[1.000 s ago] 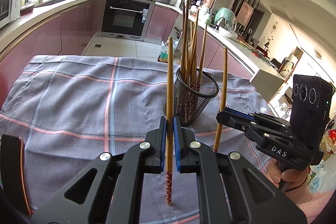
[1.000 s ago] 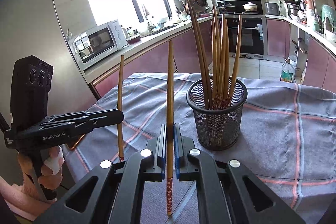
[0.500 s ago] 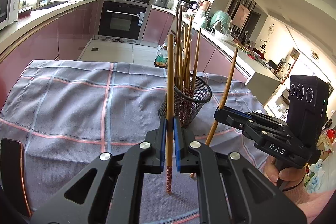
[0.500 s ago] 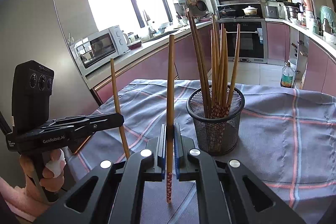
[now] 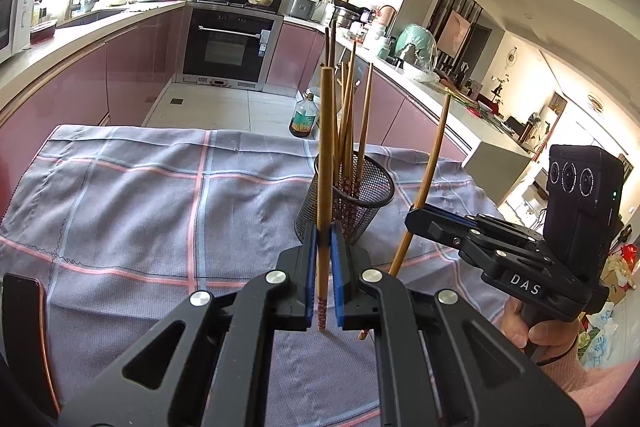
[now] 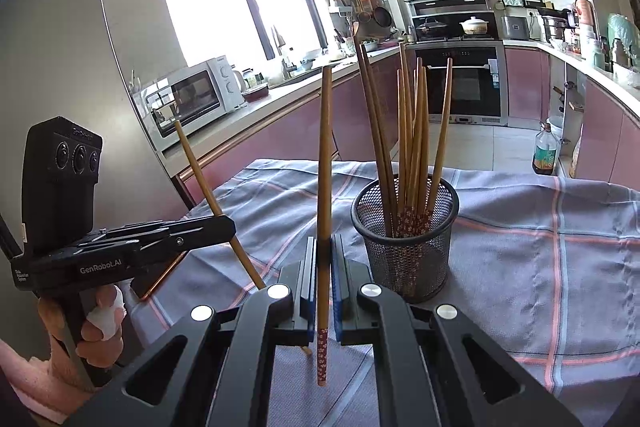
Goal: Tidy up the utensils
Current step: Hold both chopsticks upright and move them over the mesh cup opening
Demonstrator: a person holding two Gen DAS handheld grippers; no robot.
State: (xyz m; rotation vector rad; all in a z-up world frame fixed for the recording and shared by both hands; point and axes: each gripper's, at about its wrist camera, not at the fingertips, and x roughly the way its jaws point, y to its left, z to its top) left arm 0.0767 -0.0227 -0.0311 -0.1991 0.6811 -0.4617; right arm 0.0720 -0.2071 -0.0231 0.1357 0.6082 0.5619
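At about 9 o'clock in the right wrist view, the left tongs [image 6: 230,227] are clenched on a chopstick [image 6: 200,171] that leans with its top tipped away from the mesh holder [image 6: 404,247]. At 6 o'clock, the right tongs [image 6: 324,291] are clenched on a second chopstick [image 6: 325,163], held upright with its patterned end pointing down below the pads. The holder stands at roughly 2 o'clock from those tongs, on the checked cloth [image 6: 540,247] over the counter, already crowded with chopsticks standing patterned end down.

In the left wrist view the order flips: the holder [image 5: 352,199] sits just past the left tongs [image 5: 324,279] at 12 o'clock, and the right tongs [image 5: 416,219] hold their leaning stick at 3 o'clock.

Both sticks look ready to go into the holder. The risks, as I judge them: the two tongs are near each other and could knock sticks together. A tilted stick may catch the rim or the bundle inside and tip the light holder. A stick let go too high could bounce out.
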